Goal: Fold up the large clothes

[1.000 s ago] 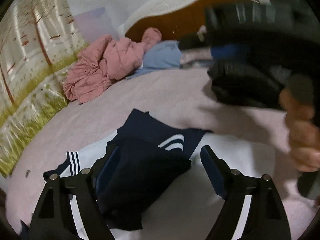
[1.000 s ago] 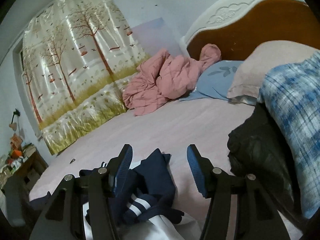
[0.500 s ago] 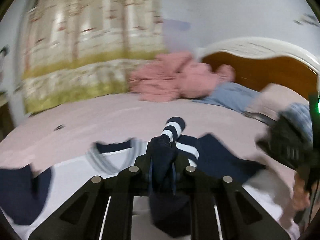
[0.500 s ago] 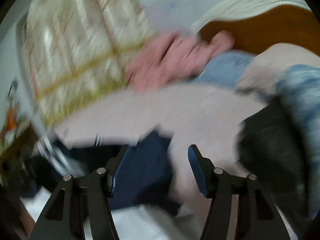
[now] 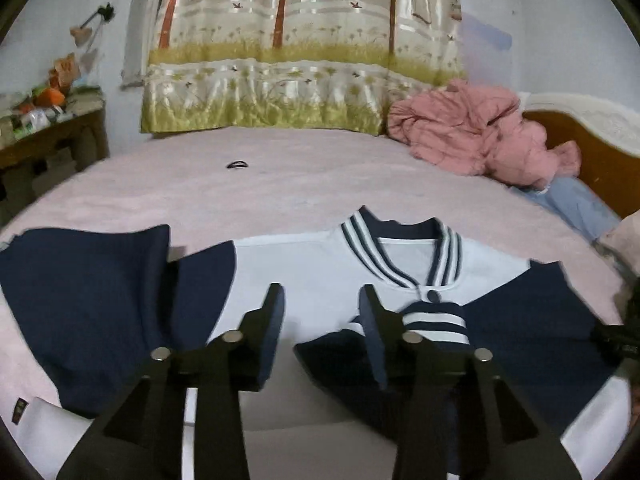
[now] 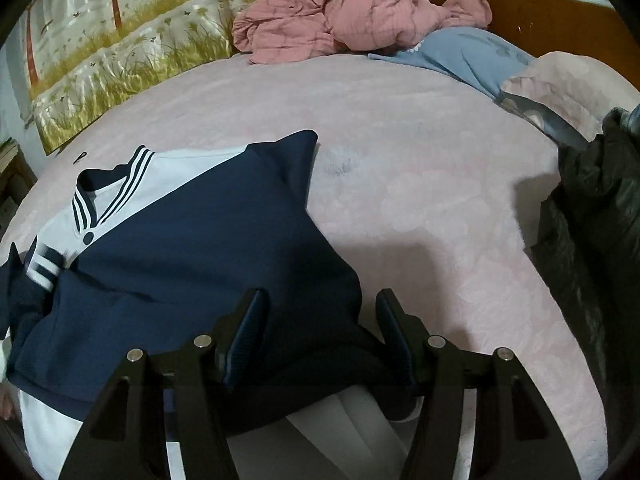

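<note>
A white jacket with navy sleeves and a striped collar lies front-up on the pink bed. Its right sleeve is folded across the chest, striped cuff near the collar button. The other navy sleeve spreads out to the left. My left gripper is open and empty, just above the jacket's chest. In the right wrist view the jacket lies at the left with the folded sleeve on top. My right gripper is open over the sleeve's shoulder edge, holding nothing.
A pink quilted jacket and a blue pillow lie near the wooden headboard. A black garment is piled at the bed's right. A tree-print curtain hangs behind. A cluttered wooden table stands at left.
My left gripper was shut on the striped sleeve cuff half a second ago; now it is open and the sleeve lies across the chest. Both views have swung round.
</note>
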A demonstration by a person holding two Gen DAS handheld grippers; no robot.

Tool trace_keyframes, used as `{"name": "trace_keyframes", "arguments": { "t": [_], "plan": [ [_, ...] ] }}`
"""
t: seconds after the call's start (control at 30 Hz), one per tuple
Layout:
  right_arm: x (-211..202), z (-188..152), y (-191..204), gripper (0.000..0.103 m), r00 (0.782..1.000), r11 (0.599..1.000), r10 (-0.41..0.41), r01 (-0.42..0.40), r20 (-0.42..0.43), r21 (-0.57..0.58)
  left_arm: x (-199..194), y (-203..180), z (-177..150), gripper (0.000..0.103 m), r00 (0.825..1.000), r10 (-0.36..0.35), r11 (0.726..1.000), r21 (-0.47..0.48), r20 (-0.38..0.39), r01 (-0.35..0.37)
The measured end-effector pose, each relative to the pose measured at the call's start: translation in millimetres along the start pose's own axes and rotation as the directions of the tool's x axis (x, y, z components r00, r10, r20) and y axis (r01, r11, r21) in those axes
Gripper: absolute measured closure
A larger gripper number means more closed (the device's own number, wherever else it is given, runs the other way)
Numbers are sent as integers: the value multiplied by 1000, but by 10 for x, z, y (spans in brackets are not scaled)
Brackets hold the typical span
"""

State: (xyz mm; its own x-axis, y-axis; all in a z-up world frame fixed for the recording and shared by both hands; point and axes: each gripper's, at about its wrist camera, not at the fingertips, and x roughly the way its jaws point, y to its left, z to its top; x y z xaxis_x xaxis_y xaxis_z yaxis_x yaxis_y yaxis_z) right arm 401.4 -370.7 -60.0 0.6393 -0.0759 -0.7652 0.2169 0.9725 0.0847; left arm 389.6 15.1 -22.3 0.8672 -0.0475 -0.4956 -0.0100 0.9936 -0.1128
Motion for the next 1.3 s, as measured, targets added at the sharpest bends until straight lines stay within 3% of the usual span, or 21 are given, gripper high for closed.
{"name": "trace_keyframes", "arguments": {
  "t": [0.13,0.23,0.27,0.33,0.43,0.47,0.53,0.57,0.6,0.67,0.8,0.87,0.93,1.0,1.13,1.17,1.23,1.27,1.3],
  "plan": [
    [-178,-7,89,42,997,999,-36,38,70,-27,-161,-212,72,41,993,-113,992,58,34,111],
    [-370,7,141,42,986,997,-52,60,159,-49,-49,-644,129,13,983,-177,971,152,-54,183],
    [-412,4,143,42,983,997,-50,60,176,-51,66,-781,139,6,978,-170,968,167,-122,189],
    [-491,-4,161,42,976,997,-40,53,212,-54,334,-1014,119,6,964,-109,972,176,-244,155],
    [-469,7,155,42,980,998,-31,42,198,-52,703,-1172,49,6,945,56,976,218,-323,17],
    [-456,11,152,42,981,998,-22,33,191,-52,765,-1154,21,9,939,91,975,224,-332,-15],
    [-455,15,142,42,982,998,-16,25,186,-49,826,-1049,-54,26,922,93,978,209,-375,-14],
    [-452,13,147,42,983,998,-16,26,185,-51,802,-961,-110,42,921,94,979,202,-377,-17],
    [-448,14,151,42,983,998,-20,30,183,-55,730,-861,-119,52,928,89,983,184,-362,-22],
    [-424,12,154,42,983,998,-24,35,180,-56,529,-635,-115,63,942,97,989,135,-322,-55],
    [-414,15,124,42,984,998,-27,36,178,-45,167,-154,-73,63,959,103,995,23,-264,-100],
    [-426,24,101,42,983,999,-13,20,184,-37,67,47,-74,63,958,130,990,-23,-258,-140],
    [-447,34,70,42,981,1000,5,0,192,-24,47,239,-72,57,956,89,987,-104,-278,-123],
    [-451,38,56,42,982,1000,5,-1,191,-18,76,364,-94,39,950,43,977,-187,-309,-105],
    [-454,44,44,42,982,1000,12,-9,187,-14,261,403,-164,32,921,-31,973,-222,-388,-60],
    [-458,45,47,42,982,1000,13,-10,188,-17,297,406,-189,26,910,-33,973,-223,-414,-66],
    [-472,40,66,42,981,1000,7,-2,193,-27,313,414,-215,26,901,-27,971,-226,-433,-79],
    [-481,38,75,42,980,1000,2,4,198,-30,283,403,-214,42,905,-23,972,-222,-425,-79],
    [-502,35,85,42,978,999,-4,12,207,-34,251,381,-191,76,915,-43,972,-228,-402,-54]
  ]
}}
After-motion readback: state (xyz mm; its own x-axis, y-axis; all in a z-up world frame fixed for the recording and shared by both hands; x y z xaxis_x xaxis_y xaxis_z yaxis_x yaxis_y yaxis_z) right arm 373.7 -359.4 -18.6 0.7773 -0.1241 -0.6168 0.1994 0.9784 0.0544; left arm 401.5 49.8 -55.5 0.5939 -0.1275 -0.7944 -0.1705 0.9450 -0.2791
